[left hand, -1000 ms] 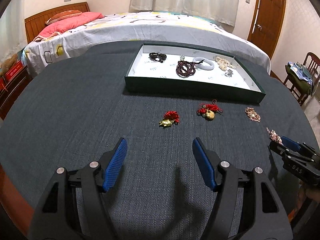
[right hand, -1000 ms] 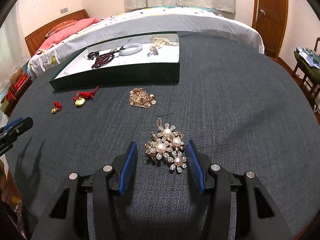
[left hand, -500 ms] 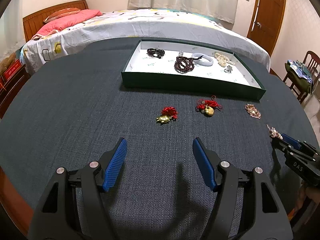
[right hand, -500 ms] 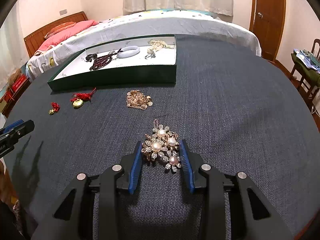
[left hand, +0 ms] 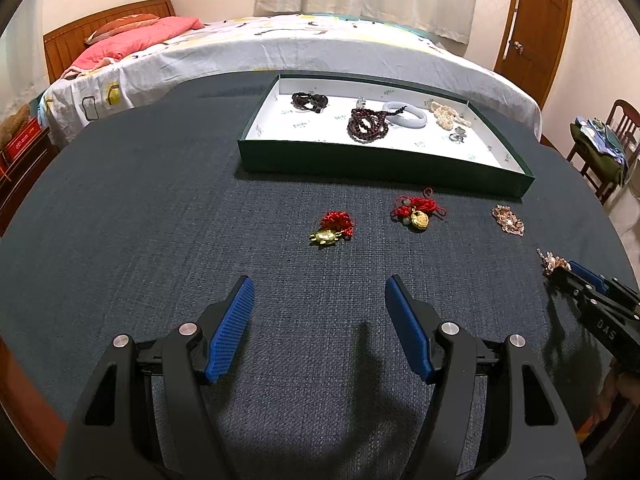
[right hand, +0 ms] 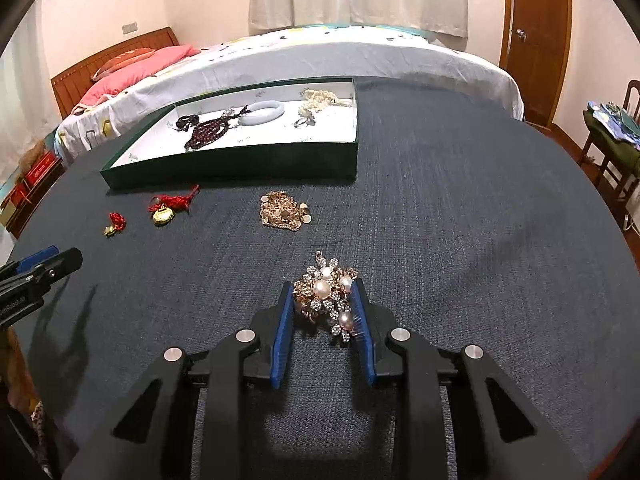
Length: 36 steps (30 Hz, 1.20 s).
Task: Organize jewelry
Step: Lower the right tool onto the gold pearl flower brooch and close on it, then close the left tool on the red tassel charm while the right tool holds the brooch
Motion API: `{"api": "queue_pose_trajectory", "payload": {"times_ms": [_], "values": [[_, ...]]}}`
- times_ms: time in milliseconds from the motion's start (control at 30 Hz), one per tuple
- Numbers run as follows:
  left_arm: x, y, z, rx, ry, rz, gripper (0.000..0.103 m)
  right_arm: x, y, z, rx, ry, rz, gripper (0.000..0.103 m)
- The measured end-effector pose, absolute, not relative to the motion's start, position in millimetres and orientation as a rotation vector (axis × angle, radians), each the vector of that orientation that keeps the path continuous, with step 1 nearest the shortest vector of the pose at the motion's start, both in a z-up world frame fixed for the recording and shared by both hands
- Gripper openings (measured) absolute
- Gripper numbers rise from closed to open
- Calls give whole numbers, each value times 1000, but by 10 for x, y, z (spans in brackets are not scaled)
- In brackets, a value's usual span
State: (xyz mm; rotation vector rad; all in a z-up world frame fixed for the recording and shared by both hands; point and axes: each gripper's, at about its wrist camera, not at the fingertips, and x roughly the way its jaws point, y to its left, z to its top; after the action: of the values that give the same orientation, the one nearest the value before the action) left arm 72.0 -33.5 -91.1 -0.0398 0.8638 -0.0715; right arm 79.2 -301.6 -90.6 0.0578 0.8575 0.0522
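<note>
My right gripper (right hand: 322, 294) is shut on a pearl and rhinestone flower brooch (right hand: 326, 294), pinched between its blue pads on the dark table; it also shows in the left wrist view (left hand: 553, 262). My left gripper (left hand: 320, 286) is open and empty above the table. Ahead of it lie a red-cord gold turtle charm (left hand: 332, 229), a red-cord gold pendant (left hand: 418, 213) and a gold chain cluster (left hand: 508, 220). The green tray (left hand: 360, 158) with a white floor holds dark bead bracelets, a pale bangle and pearls.
The round table (right hand: 460, 200) has a dark woven cover. A bed (left hand: 280, 44) stands behind the tray. A wooden door (left hand: 536, 20) and a chair with clothes (left hand: 600, 140) are at the right. The tray's right part has bare floor.
My right gripper has closed from open around the pearl brooch to pinching it. My left gripper has stayed open and drifted slightly back from the tray.
</note>
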Motion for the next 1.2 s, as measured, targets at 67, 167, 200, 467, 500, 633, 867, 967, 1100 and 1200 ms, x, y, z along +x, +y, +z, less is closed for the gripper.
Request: {"api": "queue_pose_trajectory", "payload": {"times_ms": [67, 167, 200, 467, 500, 633, 867, 967, 1100, 1200], "values": [[725, -337, -914, -38, 863, -69, 66, 794, -3015, -886, 59, 852, 53, 29], [740, -335, -920, -41, 866, -68, 66, 797, -3000, -866, 58, 844, 56, 29], [750, -334, -923, -43, 867, -67, 66, 795, -2998, -868, 59, 842, 57, 29], [858, -328, -970, -39, 871, -64, 66, 814, -2967, -845, 60, 835, 64, 29], [870, -323, -973, -40, 872, -63, 66, 822, -2961, -840, 59, 834, 66, 29], [917, -319, -996, -40, 879, -63, 66, 858, -2927, -827, 58, 832, 76, 29], [1022, -352, -1022, -20, 886, -68, 66, 967, -2886, -812, 60, 830, 93, 29], [1073, -373, -1029, -11, 884, -71, 66, 999, -2884, -807, 63, 830, 98, 29], [1166, -414, -1035, 11, 881, -84, 58, 1041, -2872, -815, 67, 834, 106, 29], [1238, -438, -1061, 17, 891, -97, 50, 1067, -2862, -826, 68, 839, 110, 28]]}}
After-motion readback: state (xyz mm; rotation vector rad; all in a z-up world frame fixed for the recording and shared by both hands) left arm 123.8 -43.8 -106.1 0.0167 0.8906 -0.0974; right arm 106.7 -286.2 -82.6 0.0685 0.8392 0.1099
